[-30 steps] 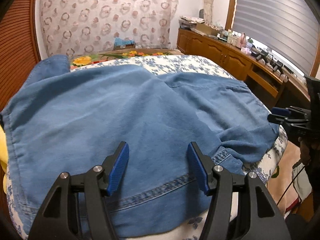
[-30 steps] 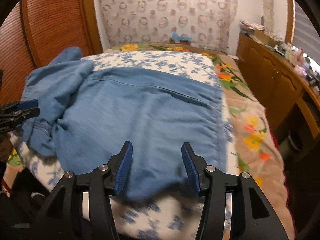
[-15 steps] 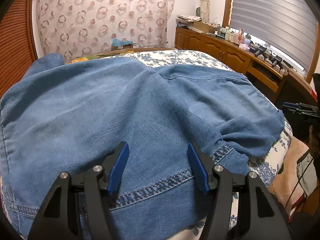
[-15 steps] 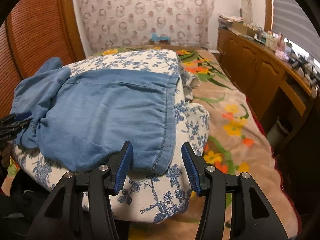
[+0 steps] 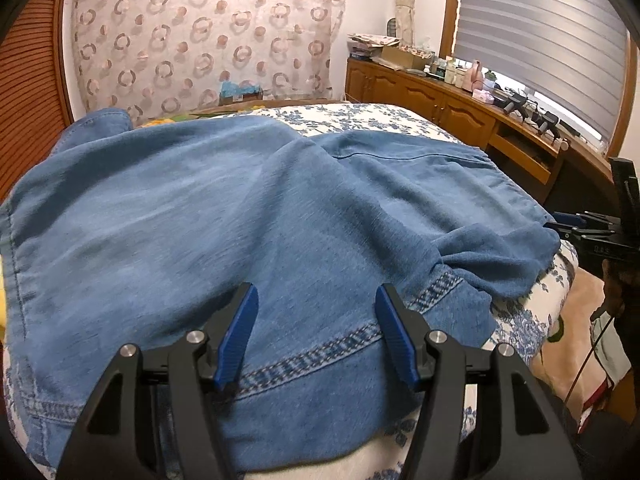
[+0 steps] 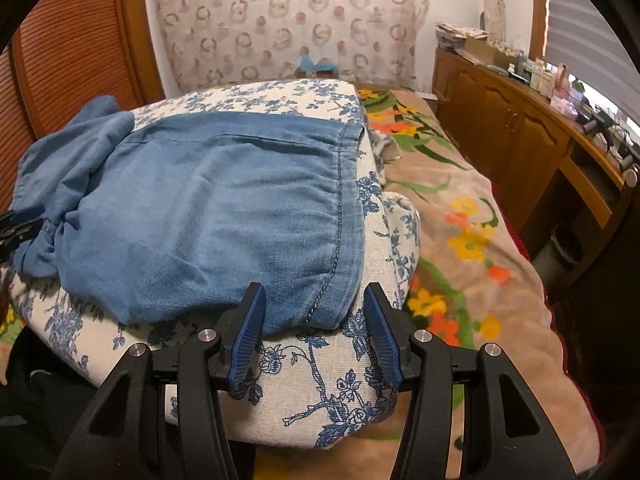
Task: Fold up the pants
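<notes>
Pants (image 5: pixel 224 216) of light blue denim lie spread over a cushion (image 6: pixel 312 384) with a blue flower print, which sits on a bed covered by a beige blanket (image 6: pixel 472 248) with orange and yellow flowers. Left tongs (image 5: pixel 316 332) hang just above the cloth near a stitched hem band, their blue pads spread with nothing pinched between them. Right tongs (image 6: pixel 312 336) stand spread as well, over the near corner of a pant leg where its stitched hem meets the cushion's edge; the corner shows between the pads but they do not press on it. In the left wrist view the right tongs appear at the far right edge, beside a bunched fold of the pants. A wooden sideboard (image 5: pixel 432 100) runs along the wall under a window blind (image 5: pixel 536 32)
</notes>
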